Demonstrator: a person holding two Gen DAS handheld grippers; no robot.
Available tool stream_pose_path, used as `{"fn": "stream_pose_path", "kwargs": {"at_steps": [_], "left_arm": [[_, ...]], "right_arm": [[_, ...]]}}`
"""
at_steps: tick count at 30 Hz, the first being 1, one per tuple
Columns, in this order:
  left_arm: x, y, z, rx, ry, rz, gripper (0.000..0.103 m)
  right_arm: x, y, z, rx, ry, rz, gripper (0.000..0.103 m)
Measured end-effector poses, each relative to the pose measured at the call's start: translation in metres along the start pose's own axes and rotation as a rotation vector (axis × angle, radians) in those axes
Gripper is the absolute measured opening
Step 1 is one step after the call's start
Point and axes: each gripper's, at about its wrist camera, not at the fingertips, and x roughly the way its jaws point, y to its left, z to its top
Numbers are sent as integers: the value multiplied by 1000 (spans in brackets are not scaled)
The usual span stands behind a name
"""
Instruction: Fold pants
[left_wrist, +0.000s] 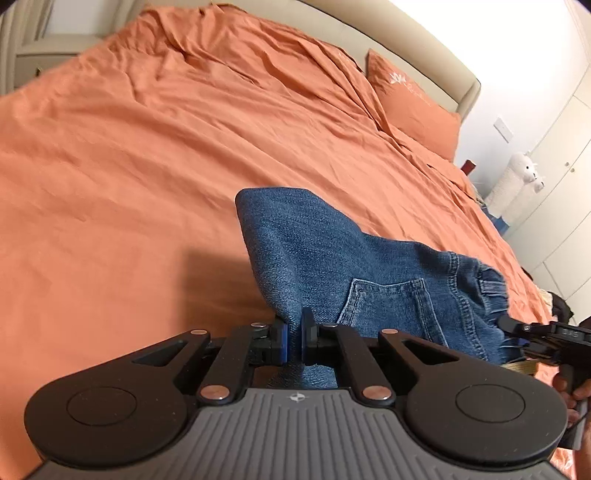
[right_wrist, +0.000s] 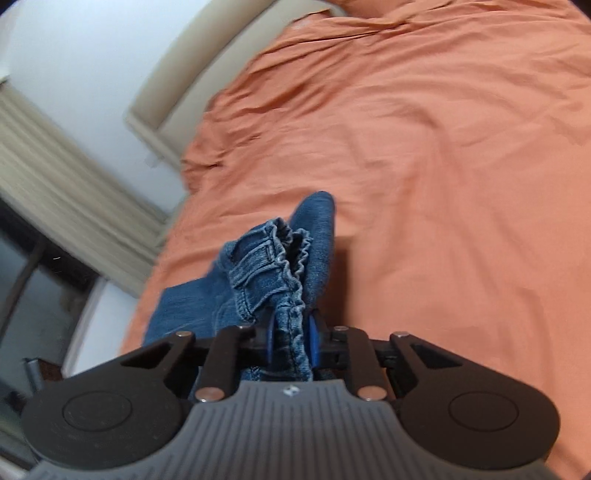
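Blue denim pants (left_wrist: 332, 258) hang bunched above the orange bed (left_wrist: 147, 147), with a back pocket (left_wrist: 388, 302) facing the left wrist camera. My left gripper (left_wrist: 294, 339) is shut on a fold of the denim. My right gripper (right_wrist: 291, 339) is shut on the gathered elastic waistband (right_wrist: 284, 251); it also shows at the right edge of the left wrist view (left_wrist: 524, 332), pinching the waistband end. The pants (right_wrist: 207, 299) hang down below the right gripper. The pant legs are mostly hidden.
An orange pillow (left_wrist: 413, 103) lies against the beige headboard (left_wrist: 424, 55). A white plush toy (left_wrist: 517, 177) and white cupboards (left_wrist: 561, 184) stand beyond the bed's right side. A curtain (right_wrist: 74, 184) and window (right_wrist: 29, 280) are beside the bed in the right wrist view.
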Motion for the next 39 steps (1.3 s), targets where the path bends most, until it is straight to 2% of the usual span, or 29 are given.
{"fn": "stream_pose_path", "kwargs": {"at_steps": [7, 12, 15, 18, 23, 28, 30, 33, 34, 36, 38, 39], "left_arm": [[-52, 44, 18, -3, -23, 76, 6], [-64, 84, 29, -13, -22, 149, 6], [-55, 109, 30, -43, -16, 168, 6], [-41, 130, 26, -69, 10, 176, 6], [-24, 158, 15, -104, 26, 156, 7], [-8, 157, 9, -28, 63, 190, 9], [-6, 154, 8, -12, 73, 206, 12], [-8, 152, 9, -27, 80, 244, 23], [-11, 149, 9, -26, 75, 261, 27], [-19, 140, 11, -9, 58, 303, 28], [-32, 130, 12, 20, 33, 340, 29], [-41, 124, 13, 34, 18, 347, 31]], "right_arm": [[40, 70, -19, -38, 65, 37, 14], [91, 96, -41, -15, 97, 70, 14], [120, 102, -52, -1, 120, 76, 14], [143, 100, -62, 6, 148, 42, 14], [162, 72, -69, 61, 167, -9, 14], [175, 64, -74, 34, 172, -50, 14], [178, 66, -75, 7, 177, -72, 14], [181, 70, -73, -13, 181, -95, 15], [180, 73, -73, -24, 182, -105, 17], [175, 82, -72, -62, 177, -133, 22], [167, 93, -70, -113, 160, -171, 37], [161, 102, -69, -151, 144, -192, 38]]}}
